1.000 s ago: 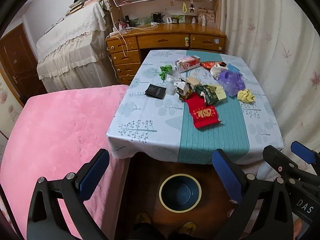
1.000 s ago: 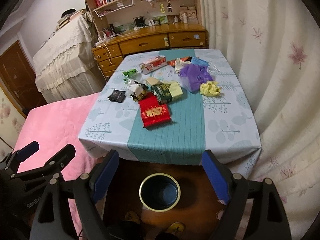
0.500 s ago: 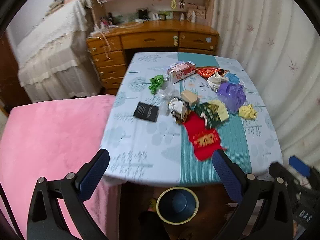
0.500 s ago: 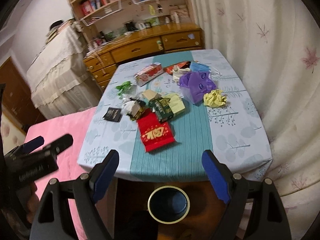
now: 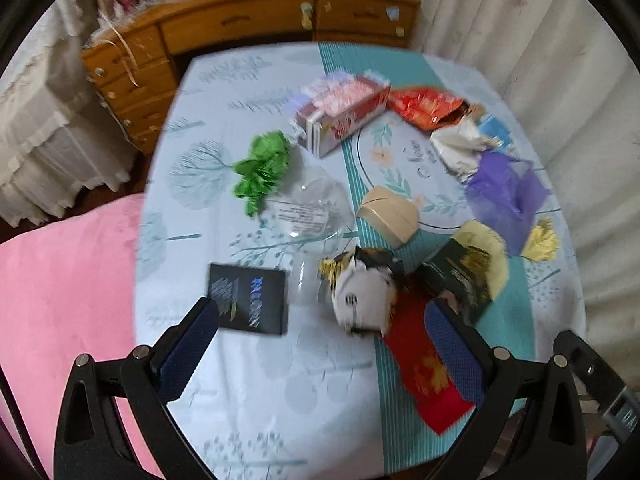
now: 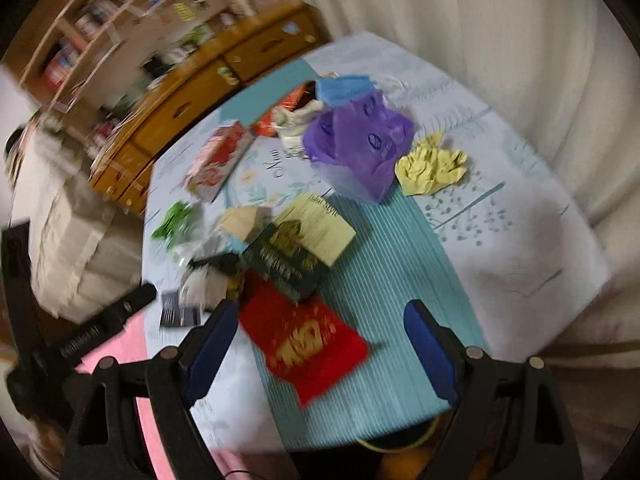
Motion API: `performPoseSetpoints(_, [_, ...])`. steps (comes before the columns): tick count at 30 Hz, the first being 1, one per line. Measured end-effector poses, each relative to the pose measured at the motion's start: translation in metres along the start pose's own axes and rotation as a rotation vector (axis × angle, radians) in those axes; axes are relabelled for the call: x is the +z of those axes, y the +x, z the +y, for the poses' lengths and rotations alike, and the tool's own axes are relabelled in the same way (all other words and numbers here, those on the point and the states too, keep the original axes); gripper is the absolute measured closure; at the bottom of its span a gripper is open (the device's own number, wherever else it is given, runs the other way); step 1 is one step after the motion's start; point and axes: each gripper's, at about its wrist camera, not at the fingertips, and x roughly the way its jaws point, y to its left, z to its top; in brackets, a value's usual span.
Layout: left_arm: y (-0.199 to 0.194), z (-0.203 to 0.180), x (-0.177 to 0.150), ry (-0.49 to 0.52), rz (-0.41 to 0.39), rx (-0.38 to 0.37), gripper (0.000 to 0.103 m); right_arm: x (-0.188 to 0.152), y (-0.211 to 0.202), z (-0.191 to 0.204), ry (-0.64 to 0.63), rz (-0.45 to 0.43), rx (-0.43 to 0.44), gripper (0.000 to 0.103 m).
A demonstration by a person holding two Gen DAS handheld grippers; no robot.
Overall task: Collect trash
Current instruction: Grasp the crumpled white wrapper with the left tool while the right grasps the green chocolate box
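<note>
Trash is strewn over the table's patterned cloth (image 5: pixel 280 400): a black packet (image 5: pixel 250 298), a crumpled white-and-gold wrapper (image 5: pixel 362 294), a red envelope (image 5: pixel 424 364) (image 6: pixel 304 340), a dark green packet (image 6: pixel 288 256), green paper (image 5: pixel 264 166), a purple bag (image 6: pixel 360 144) and a yellow paper ball (image 6: pixel 430 164). My left gripper (image 5: pixel 324 344) hangs open above the table's near part, between the black packet and the red envelope. Over the front edge my right gripper (image 6: pixel 320 348) stands open, with the red envelope between its fingers' line. The bin's yellow rim (image 6: pixel 400 444) peeks out below the table edge.
A red-and-white carton (image 5: pixel 344 112), an orange packet (image 5: pixel 424 106), a tan box (image 5: pixel 388 214) and a clear plastic lid (image 5: pixel 308 208) lie further back. A pink bed (image 5: pixel 60 300) borders the table's left side, a wooden desk (image 5: pixel 248 20) stands behind, and curtains (image 6: pixel 500 40) hang at right.
Both grippers have moved forward and down over the table, so the trash looms larger. The bin has dropped out of the left wrist view. Both stay open.
</note>
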Motion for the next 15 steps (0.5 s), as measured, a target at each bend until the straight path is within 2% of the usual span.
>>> performPoseSetpoints(7, [0.064,-0.009,0.019,0.04,0.132,-0.056,0.005,0.03,0.064,-0.001,0.162,0.073,-0.002,0.017])
performPoseSetpoints(12, [0.088,-0.014,0.022,0.058,0.186,-0.075,0.008,0.039,0.099,0.004,0.215,0.14,-0.032,0.017])
performPoseSetpoints(15, [0.097,-0.02,0.023,0.074,0.201,-0.094,0.012,0.04,0.111,0.004,0.239,0.151,-0.034,0.017])
